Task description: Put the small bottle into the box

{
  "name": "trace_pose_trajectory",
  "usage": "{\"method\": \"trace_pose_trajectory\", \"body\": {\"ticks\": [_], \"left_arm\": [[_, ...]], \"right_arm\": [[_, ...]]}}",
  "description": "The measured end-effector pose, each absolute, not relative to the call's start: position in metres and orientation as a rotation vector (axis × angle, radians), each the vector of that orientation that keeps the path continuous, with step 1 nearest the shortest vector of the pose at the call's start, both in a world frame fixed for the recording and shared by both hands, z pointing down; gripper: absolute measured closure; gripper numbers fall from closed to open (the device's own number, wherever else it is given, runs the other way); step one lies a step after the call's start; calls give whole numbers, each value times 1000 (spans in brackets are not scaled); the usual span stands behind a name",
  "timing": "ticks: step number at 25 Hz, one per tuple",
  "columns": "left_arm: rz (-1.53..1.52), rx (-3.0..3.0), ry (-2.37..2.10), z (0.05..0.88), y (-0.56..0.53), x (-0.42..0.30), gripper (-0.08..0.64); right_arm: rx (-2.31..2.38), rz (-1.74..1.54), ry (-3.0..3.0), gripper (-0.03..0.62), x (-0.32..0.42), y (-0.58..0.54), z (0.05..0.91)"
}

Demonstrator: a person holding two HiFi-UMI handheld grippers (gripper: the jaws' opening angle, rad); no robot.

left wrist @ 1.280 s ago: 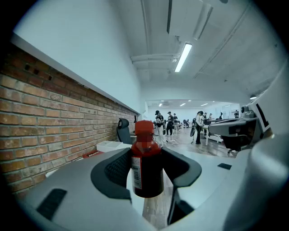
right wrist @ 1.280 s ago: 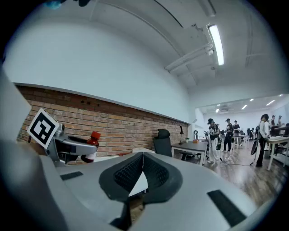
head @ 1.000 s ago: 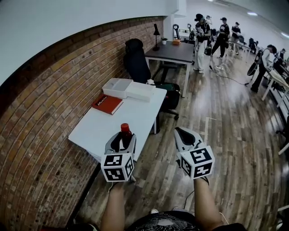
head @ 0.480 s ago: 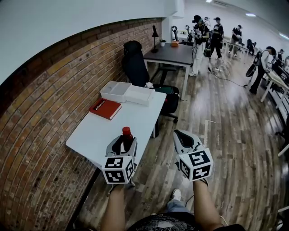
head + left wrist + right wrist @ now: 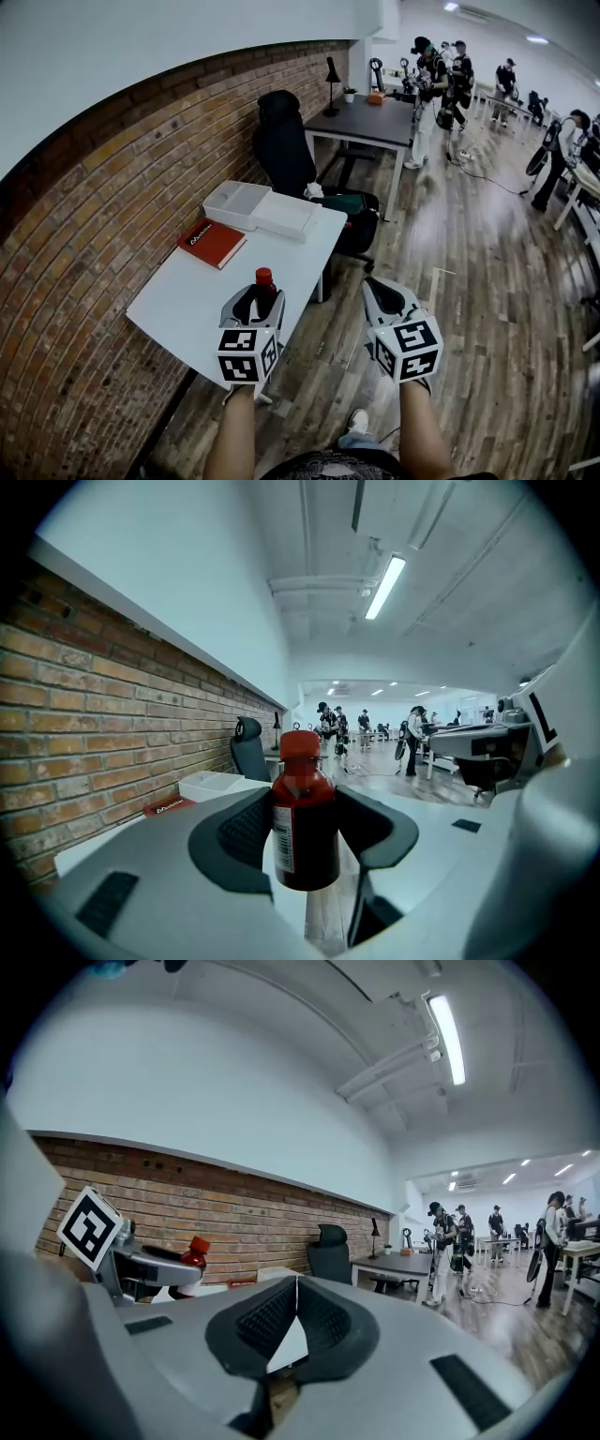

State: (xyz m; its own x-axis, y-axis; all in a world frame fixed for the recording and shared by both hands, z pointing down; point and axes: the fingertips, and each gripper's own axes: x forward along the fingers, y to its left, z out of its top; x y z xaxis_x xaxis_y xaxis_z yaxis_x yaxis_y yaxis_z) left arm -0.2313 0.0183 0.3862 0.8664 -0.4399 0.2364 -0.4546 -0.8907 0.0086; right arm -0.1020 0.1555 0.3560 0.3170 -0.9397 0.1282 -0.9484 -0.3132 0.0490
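A small bottle (image 5: 264,284) with a red cap and dark red contents stands upright between the jaws of my left gripper (image 5: 255,302), which is shut on it over the near edge of the white table (image 5: 178,291). The left gripper view shows the bottle (image 5: 304,822) clamped at its body. The white open box (image 5: 234,203) sits at the table's far end, its lid (image 5: 286,215) lying beside it. My right gripper (image 5: 386,298) hangs over the floor to the right of the table, shut and holding nothing, its jaws (image 5: 296,1302) touching.
A red book (image 5: 212,242) lies on the table near the brick wall (image 5: 84,234). Behind the table stand a black office chair (image 5: 279,131), a green bag (image 5: 349,204) and a dark desk (image 5: 370,112). Several people (image 5: 436,75) stand far back on the wooden floor.
I have come a little nearer to the white table, which now sits lower and larger in the head view. The bottle stays in the left gripper; the right stays shut.
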Motion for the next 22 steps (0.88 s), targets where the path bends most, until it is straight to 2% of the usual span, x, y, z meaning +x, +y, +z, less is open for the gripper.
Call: {"method": "trace_pose_trajectory", "body": {"ticks": [11,22], "left_arm": [[379,2921,-866,386,-21,-150,330],[442,2860,-964,404,-45,-91,330]], "right_arm": [[2363,130,-1892,571,-6,106,358],[2260,175,-1994,571,53,68,374]]}}
